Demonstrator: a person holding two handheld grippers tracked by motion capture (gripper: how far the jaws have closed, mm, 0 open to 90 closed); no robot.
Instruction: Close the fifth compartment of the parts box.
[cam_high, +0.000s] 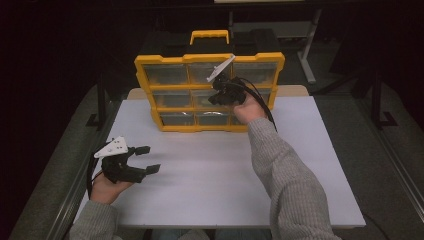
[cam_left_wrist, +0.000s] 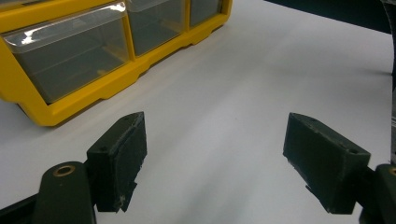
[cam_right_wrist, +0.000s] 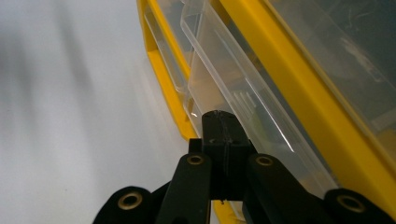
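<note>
A yellow organizer case (cam_high: 145, 75) with several clear drawers stands upright at the back of the white table (cam_high: 200, 185). My right gripper (cam_high: 216, 95) is raised against the middle row of its front. In the right gripper view its jaws are shut together, and the right gripper (cam_right_wrist: 222, 116) has its tips against the front edge of a clear drawer (cam_right_wrist: 224, 79) that juts out slightly from the yellow frame (cam_right_wrist: 299, 74). Whether a lip is pinched I cannot tell. My left gripper (cam_high: 151, 159) rests low at the table's left, open, with nothing between the fingers (cam_left_wrist: 119, 158).
The case has a yellow carry handle (cam_high: 210, 35) on top. The left gripper view shows the case's bottom row of drawers (cam_left_wrist: 70, 56) ahead and to the left over bare white tabletop. Dark floor and a metal stand (cam_high: 307, 55) lie beyond the table.
</note>
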